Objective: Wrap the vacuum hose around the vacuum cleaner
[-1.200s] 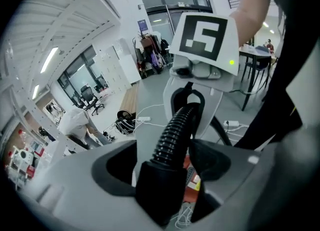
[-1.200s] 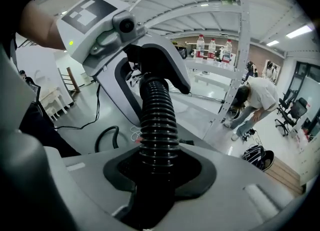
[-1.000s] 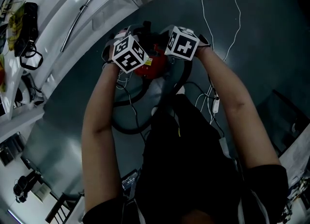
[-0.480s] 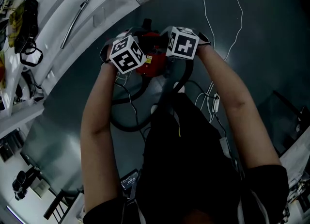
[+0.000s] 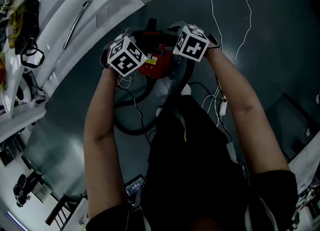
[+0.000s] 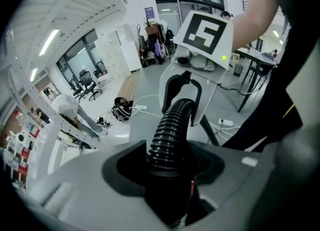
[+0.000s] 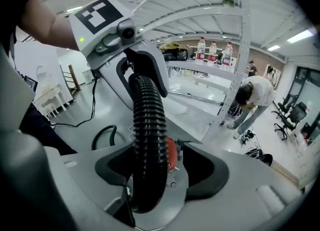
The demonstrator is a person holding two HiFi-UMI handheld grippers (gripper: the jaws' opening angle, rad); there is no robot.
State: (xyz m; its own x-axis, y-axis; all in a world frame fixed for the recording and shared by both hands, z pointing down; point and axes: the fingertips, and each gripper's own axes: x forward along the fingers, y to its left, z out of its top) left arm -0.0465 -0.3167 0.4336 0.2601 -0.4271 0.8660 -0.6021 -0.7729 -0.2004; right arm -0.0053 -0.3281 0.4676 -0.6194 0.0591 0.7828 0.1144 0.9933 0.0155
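The red vacuum cleaner (image 5: pixel 156 64) sits on the dark floor in the head view, between my two grippers. Its black ribbed hose (image 6: pixel 167 135) runs from my left gripper (image 6: pixel 167 169), which is shut on it, across to my right gripper (image 6: pixel 185 94). In the right gripper view the hose (image 7: pixel 148 125) lies between the jaws of my right gripper (image 7: pixel 160 169). They have just been opening, and a gap on the hose's right side shows the red body (image 7: pixel 171 155). More hose loops on the floor (image 5: pixel 129 127). In the head view the left gripper (image 5: pixel 134 67) and the right gripper (image 5: pixel 181 57) sit under their marker cubes.
White cables and a power strip (image 5: pixel 221 106) trail on the floor at the right. White shelving (image 5: pixel 75 10) borders the floor at the upper left. A person (image 7: pixel 252 97) bends over beside a rack with bottles (image 7: pixel 212 51). Office chairs (image 6: pixel 87 82) stand farther off.
In the head view the two marker cubes stand slightly farther apart, and more of the red vacuum shows between them. The left cube has shifted a little to the left.
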